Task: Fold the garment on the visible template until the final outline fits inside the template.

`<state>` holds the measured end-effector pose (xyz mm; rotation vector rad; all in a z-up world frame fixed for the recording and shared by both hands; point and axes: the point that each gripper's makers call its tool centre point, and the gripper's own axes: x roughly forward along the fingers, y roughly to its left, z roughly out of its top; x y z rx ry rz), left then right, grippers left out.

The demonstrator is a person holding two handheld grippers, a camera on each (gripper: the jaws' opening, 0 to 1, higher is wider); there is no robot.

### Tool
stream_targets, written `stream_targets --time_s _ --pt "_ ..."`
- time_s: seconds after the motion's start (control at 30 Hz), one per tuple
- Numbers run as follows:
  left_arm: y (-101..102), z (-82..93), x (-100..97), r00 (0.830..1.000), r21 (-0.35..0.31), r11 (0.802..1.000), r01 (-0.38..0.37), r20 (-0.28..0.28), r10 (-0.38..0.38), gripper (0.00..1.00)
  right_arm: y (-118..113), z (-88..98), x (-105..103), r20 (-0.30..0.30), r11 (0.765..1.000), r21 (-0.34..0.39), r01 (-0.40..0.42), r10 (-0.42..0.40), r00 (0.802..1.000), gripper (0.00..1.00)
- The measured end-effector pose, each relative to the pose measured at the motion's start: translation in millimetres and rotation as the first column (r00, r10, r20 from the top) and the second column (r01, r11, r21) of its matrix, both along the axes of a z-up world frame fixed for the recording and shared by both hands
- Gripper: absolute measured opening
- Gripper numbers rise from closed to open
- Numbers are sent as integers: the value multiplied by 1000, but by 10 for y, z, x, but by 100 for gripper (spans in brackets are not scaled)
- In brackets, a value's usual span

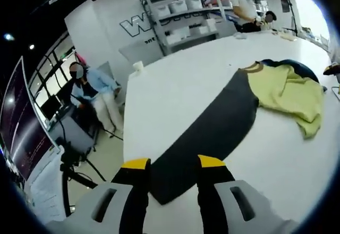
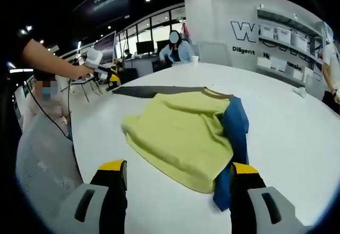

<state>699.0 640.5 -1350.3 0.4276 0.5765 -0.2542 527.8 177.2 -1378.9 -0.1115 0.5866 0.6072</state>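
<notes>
A yellow-green garment (image 1: 289, 93) with blue sleeves (image 1: 297, 66) lies crumpled on the white table (image 1: 175, 90), covering the far end of a dark grey template (image 1: 212, 133). My left gripper (image 1: 173, 163) is open over the template's near end, close to the table edge. In the right gripper view the garment (image 2: 180, 130) fills the middle, a blue sleeve (image 2: 236, 122) along its right side and the template (image 2: 154, 90) behind it. My right gripper (image 2: 178, 167) is open, its jaws standing either side of the garment's near hem. A hand holds the left gripper (image 2: 111, 76) at the far left.
A white cup (image 1: 138, 65) stands near the table's far corner. People sit and stand around the table, one by a desk (image 1: 87, 85), others at the far end (image 1: 244, 5). Shelving with bins (image 1: 186, 10) lines the wall. A tripod (image 1: 74, 175) stands on the floor beside the table.
</notes>
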Motion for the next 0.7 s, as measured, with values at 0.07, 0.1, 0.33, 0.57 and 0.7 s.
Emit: stream_targets --time_s 0.07,0.1,0.33,0.57,0.7 --pt "-58 -14 -25 1000 -4 1000 15 3 -15 47 -6 0 1 0 1000 3 2 -2 1000 77" --pt "-74 -17 -32 1000 -16 1000 11 4 -10 48 -9 3 -1 1 1000 4 5 -5 1000 77" --pt "-263 -94 -143 998 -1 998 56 -17 -56 61 -18 -4 -6 3 1000 9 9 -9 1000 77" --pt "-450 -105 -221 999 -73 996 48 -22 -50 72 -26 7 7 5 1000 18 16 -16 1000 77" --pt "-546 -106 -269 998 -111 992 54 -23 -56 76 -27 18 11 8 1000 17 16 -16 1000 77"
